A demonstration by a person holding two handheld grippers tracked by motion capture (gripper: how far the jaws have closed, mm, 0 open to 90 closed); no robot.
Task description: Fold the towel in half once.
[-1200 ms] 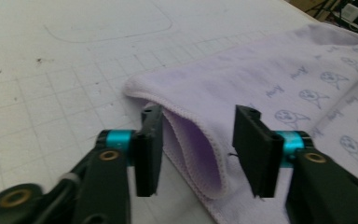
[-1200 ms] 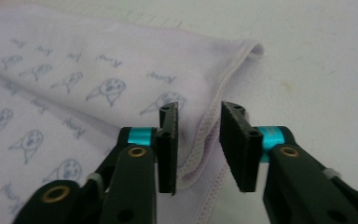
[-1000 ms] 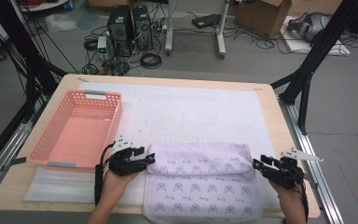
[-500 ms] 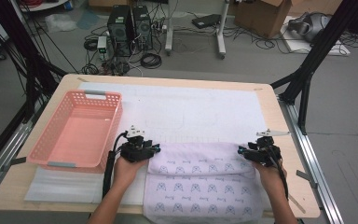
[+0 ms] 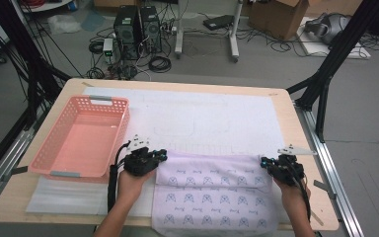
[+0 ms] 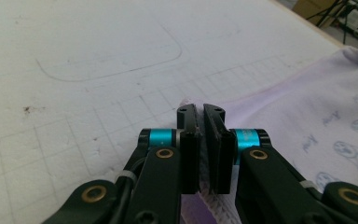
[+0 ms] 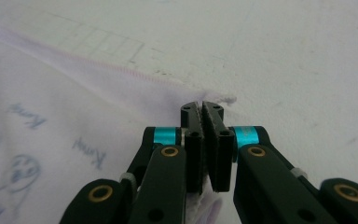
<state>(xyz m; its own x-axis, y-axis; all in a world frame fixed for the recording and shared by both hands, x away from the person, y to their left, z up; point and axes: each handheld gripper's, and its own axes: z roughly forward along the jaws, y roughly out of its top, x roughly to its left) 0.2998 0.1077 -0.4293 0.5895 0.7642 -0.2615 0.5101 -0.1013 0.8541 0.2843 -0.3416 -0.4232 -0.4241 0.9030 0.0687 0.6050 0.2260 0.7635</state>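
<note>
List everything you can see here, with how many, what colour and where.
Cloth: one, pale lilac with a blue print, near edge of the table, far corners held.
Basket: one, pink, left side of the table.
Mat: one, white with a grid, covering the table.
Table: one, light wood.
Computer towers: two, black, on the floor beyond the table.
Cardboard box: one, brown, far floor.
Left gripper: one, black, shut on the cloth's left corner.
Right gripper: one, black, shut on the cloth's right corner.
</note>
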